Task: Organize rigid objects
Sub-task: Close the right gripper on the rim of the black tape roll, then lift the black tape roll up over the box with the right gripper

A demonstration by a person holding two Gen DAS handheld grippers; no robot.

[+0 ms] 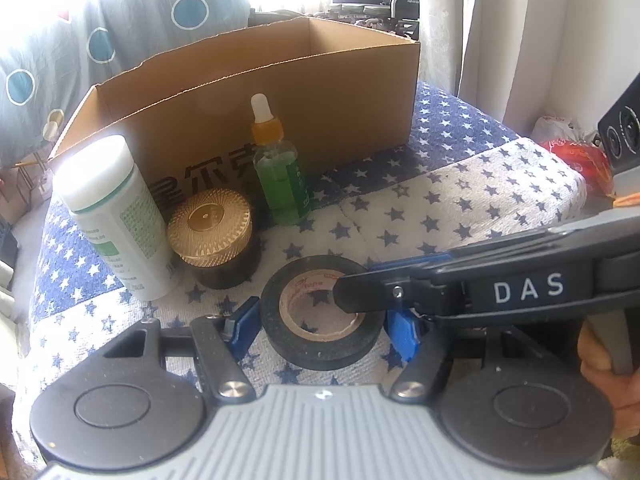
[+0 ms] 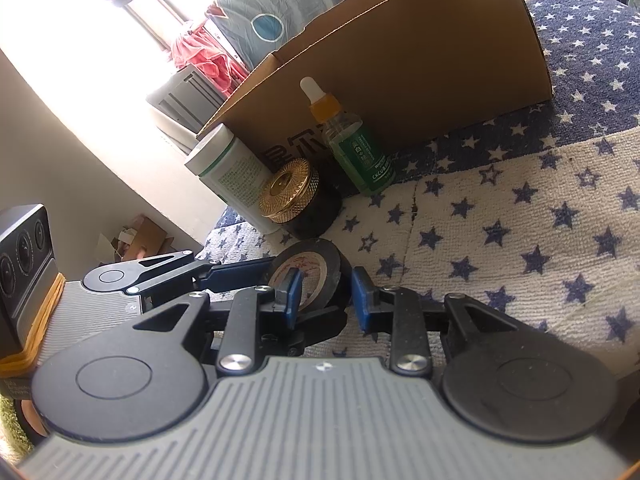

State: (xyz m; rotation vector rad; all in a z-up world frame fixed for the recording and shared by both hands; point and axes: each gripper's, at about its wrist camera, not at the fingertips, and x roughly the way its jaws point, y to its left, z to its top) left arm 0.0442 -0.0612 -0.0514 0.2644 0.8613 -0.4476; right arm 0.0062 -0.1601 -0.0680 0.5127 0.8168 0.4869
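Note:
A black tape roll [image 1: 320, 354] with a cardboard core sits between the blue pads of my left gripper [image 1: 324, 326], which press on its outer sides. My right gripper [image 1: 360, 280] comes in from the right, with one finger inside the core and the other outside the roll. In the right wrist view my right gripper [image 2: 326, 298] pinches the wall of the tape roll [image 2: 338, 268]. The left gripper's fingers [image 2: 240, 270] reach the roll from the left. The open cardboard box [image 1: 320, 92] stands behind.
A white bottle [image 1: 116, 220], a gold-lidded black jar [image 1: 212, 232] and a green dropper bottle [image 1: 280, 176] stand in a row against the box front. All rest on a star-patterned cloth [image 1: 440, 208]. A red bag [image 1: 576, 156] lies off the right edge.

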